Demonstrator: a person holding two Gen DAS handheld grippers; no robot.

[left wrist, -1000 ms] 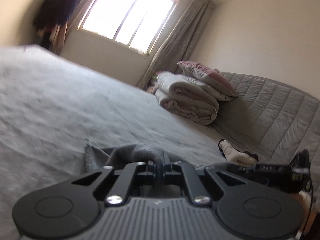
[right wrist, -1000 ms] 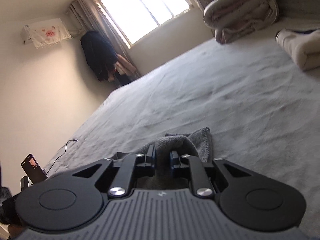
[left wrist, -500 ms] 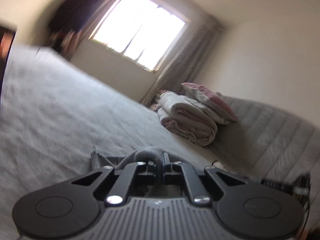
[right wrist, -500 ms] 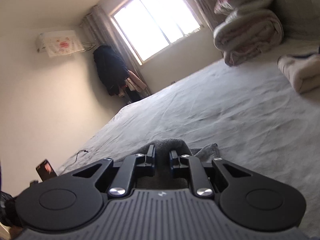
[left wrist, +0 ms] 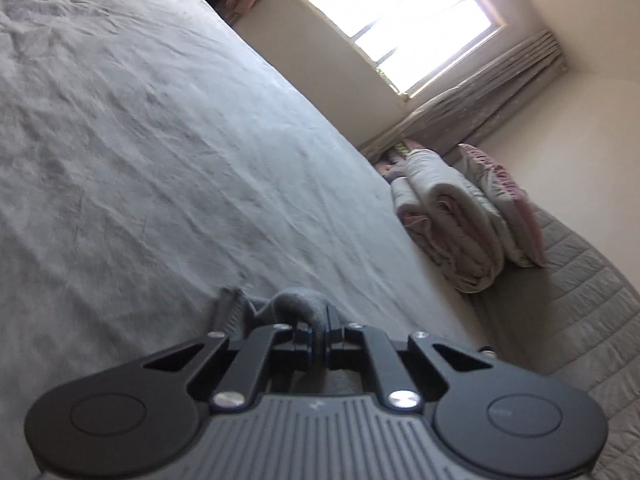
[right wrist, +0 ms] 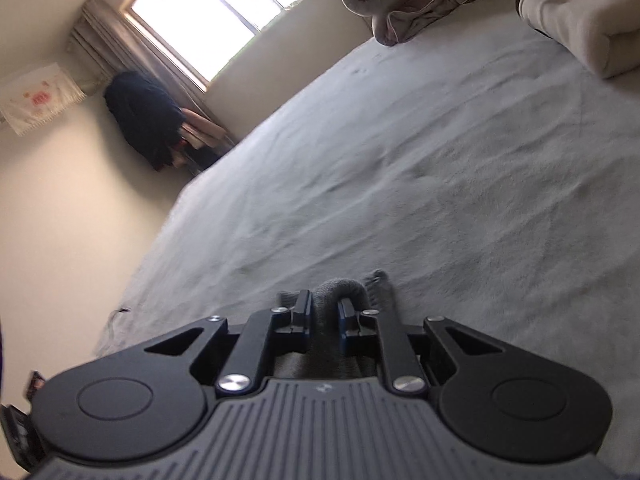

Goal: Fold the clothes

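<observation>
Jaws of both grippers clamped on grey garment (left wrist: 298,304), mostly hidden beneath.

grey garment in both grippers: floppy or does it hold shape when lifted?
Probably floppy: the grey garment bunches into a soft hump where the left gripper pinches it, and again at the right gripper. Its knit looks thick, so probably not slippery. Between the two grips it would likely sag.
</observation>
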